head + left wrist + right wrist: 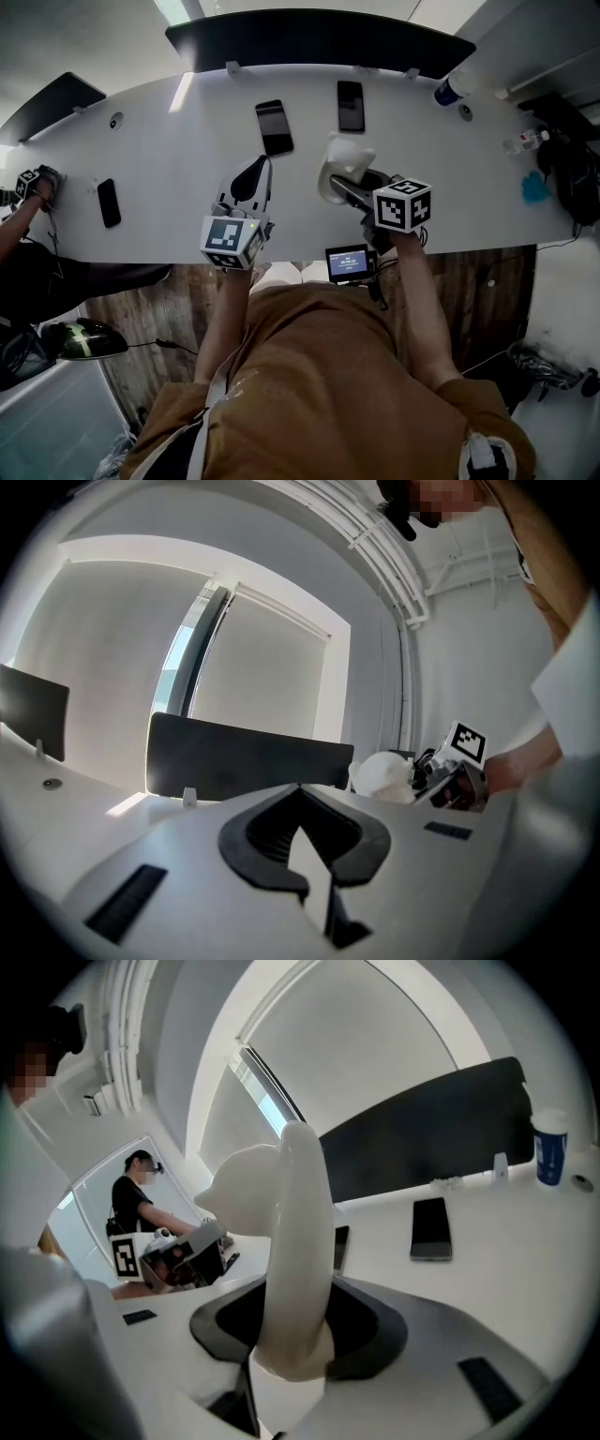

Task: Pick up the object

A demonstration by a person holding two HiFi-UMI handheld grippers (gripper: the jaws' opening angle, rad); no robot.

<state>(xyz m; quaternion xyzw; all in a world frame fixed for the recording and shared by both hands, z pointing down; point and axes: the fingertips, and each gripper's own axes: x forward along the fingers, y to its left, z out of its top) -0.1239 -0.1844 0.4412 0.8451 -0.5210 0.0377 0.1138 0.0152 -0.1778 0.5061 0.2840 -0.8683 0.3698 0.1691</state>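
Head view puts your right hand-held gripper (343, 186) over the near part of the white counter (169, 141), with the white object (345, 157) in its jaws. Right gripper view confirms the grip: the jaws press on the lower end of that smooth, curved white object (298, 1241), which stands roughly upright between them and swells into a lumpy top. Whether its underside is clear of the counter, you cannot tell from these views.

Your left hand-held gripper (249, 178) sits just to the left, well apart from the object. Its jaws are drawn together to a point with nothing between them.

Beyond both grippers, two dark phones (274, 127) (351, 106) lie flat on the counter. A third phone (109, 202) lies far to the left. A blue-capped bottle (450, 90) stands at the far right edge.
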